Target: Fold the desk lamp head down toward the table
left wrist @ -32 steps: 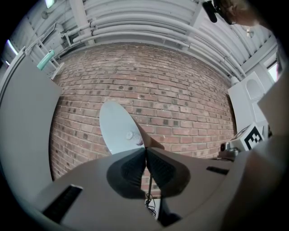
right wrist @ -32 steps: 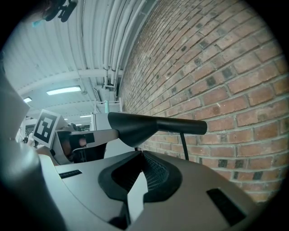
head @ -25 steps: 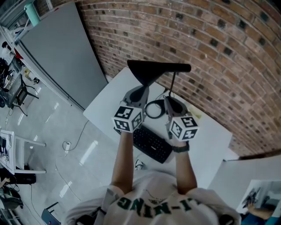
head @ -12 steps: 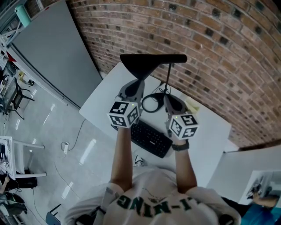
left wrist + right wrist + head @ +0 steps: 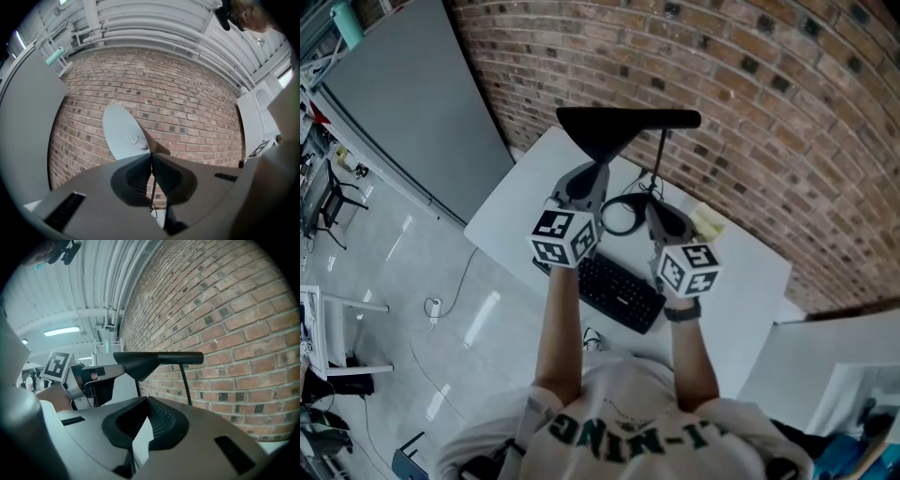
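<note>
Black lamp head sits level at upper centre, raised on its stem above the white table; I judge the fold not yet begun. My left gripper and right gripper hover just below it, fingers pressed together and empty.

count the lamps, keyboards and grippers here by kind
desk lamp: 1
keyboard: 1
grippers: 2, the left gripper and the right gripper
total: 4
</note>
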The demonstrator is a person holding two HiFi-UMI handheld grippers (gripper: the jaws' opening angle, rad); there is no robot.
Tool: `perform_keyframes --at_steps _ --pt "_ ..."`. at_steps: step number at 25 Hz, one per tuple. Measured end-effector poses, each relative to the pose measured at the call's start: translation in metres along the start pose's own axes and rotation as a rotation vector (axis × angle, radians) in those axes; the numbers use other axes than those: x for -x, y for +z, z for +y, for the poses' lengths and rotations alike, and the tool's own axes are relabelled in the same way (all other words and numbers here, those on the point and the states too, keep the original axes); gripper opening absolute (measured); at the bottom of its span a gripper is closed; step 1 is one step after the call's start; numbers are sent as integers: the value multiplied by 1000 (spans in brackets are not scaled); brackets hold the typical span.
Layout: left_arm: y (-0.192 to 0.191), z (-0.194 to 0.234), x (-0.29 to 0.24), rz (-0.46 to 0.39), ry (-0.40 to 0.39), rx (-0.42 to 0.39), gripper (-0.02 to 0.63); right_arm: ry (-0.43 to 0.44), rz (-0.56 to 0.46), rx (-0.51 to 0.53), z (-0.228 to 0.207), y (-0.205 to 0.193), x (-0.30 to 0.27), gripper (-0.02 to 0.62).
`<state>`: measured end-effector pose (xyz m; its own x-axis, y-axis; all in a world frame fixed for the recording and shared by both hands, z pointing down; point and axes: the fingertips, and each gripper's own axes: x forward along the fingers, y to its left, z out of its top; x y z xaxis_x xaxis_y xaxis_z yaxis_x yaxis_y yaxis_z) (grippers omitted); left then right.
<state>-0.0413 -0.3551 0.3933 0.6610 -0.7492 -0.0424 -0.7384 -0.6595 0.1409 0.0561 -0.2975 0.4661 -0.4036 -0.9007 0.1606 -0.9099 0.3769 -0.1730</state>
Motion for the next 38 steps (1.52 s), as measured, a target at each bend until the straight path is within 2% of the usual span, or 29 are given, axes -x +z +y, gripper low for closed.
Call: perform_keyframes --at_steps 11,38 --pt "-3 -1 -1 0 9 -11 5 54 13 -15 12 -10 -9 -1" --pt "-69 2 -6 74 32 115 5 89 39 -59 -2 -38 -9 -2"
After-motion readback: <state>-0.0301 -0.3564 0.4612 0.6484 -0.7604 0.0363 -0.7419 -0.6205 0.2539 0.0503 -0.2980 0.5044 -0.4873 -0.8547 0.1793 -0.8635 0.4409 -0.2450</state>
